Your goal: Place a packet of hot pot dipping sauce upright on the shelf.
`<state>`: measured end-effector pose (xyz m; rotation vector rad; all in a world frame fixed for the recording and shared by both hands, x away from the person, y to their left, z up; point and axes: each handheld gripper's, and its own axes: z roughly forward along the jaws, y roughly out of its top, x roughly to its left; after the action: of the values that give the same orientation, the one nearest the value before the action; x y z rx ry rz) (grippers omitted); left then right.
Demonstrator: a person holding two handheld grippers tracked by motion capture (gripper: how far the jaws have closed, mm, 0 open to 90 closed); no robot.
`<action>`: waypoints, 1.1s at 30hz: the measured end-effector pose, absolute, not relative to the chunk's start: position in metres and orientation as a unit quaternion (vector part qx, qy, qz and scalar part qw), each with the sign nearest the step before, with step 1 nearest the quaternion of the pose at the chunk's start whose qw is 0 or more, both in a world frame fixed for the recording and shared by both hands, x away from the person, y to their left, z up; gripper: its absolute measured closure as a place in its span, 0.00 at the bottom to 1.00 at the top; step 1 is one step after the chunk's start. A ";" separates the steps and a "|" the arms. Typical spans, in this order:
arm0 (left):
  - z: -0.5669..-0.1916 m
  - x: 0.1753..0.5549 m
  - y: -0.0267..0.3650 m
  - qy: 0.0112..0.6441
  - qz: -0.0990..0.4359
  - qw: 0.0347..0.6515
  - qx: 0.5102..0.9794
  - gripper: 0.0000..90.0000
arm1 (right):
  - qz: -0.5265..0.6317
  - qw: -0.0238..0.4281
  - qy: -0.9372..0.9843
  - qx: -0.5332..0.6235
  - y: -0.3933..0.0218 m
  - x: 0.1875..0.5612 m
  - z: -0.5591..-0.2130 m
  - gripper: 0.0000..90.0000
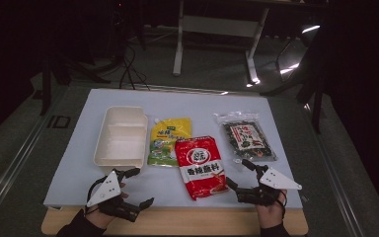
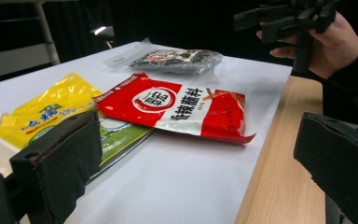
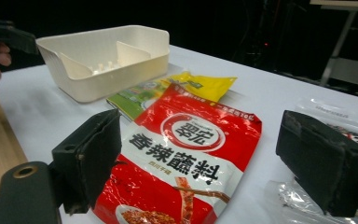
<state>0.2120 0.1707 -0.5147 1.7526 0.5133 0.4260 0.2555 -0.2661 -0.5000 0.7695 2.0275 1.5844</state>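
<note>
A white sheet (image 1: 177, 98) covered most of the wooden table (image 1: 177, 228), and four things lay on it in a loose row. At the left stood a cream plastic tray with a divider across its middle (image 1: 121, 136), its long side running away from the person. Just to its right lay a yellow and green spouted pouch (image 1: 168, 140), and a glossy red sauce packet with white and black lettering (image 1: 201, 167) overlapped the pouch's right edge. Farther right, apart from the red packet, lay a clear bag of dark dried seaweed with a red and white label (image 1: 246, 138).

The left gripper (image 1: 137, 188) hovered over the near left part of the sheet, just in front of the tray, with its jaws spread wide and nothing between them. In the left gripper view, the red packet (image 2: 177, 109) lay ahead between the two black pads, with the pouch (image 2: 51, 112) to its left and the seaweed bag (image 2: 177, 59) beyond.

The right gripper (image 1: 241, 176) hung beside the near right corner of the red packet, below the seaweed bag, its jaws likewise spread and empty. In the right gripper view, the red packet (image 3: 186, 154) lay directly between and beyond the open pads, untouched, with the tray (image 3: 107, 60) behind it.
</note>
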 end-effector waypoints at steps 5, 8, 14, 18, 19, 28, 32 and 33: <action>-0.515 0.214 0.171 0.215 0.184 0.592 0.755 0.02 | 0.563 0.236 0.741 0.281 -0.265 0.253 -0.498 0.15; -0.515 0.215 0.172 0.214 0.184 0.593 0.754 0.02 | 0.555 0.248 0.743 0.279 -0.263 0.250 -0.492 0.15; -0.516 0.215 0.171 0.209 0.183 0.593 0.756 0.02 | 0.543 0.276 0.746 0.270 -0.259 0.244 -0.482 0.15; -0.515 0.215 0.170 0.207 0.177 0.595 0.756 0.02 | 0.541 0.284 0.747 0.262 -0.256 0.243 -0.474 0.15; -0.515 0.215 0.170 0.206 0.178 0.594 0.757 0.02 | 0.541 0.284 0.747 0.261 -0.256 0.244 -0.470 0.15; -0.514 0.213 0.169 0.201 0.176 0.595 0.758 0.02 | 0.551 0.300 0.742 0.236 -0.252 0.249 -0.440 0.13; -0.514 0.213 0.168 0.200 0.171 0.597 0.758 0.02 | 0.549 0.292 0.747 0.237 -0.250 0.259 -0.423 0.12; -0.514 0.212 0.168 0.200 0.171 0.597 0.758 0.02 | 0.548 0.291 0.748 0.237 -0.249 0.261 -0.421 0.12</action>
<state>0.2125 0.1676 -0.5137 1.7584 0.4639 0.3966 0.2611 -0.2487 -0.4213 0.6308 1.9946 1.4614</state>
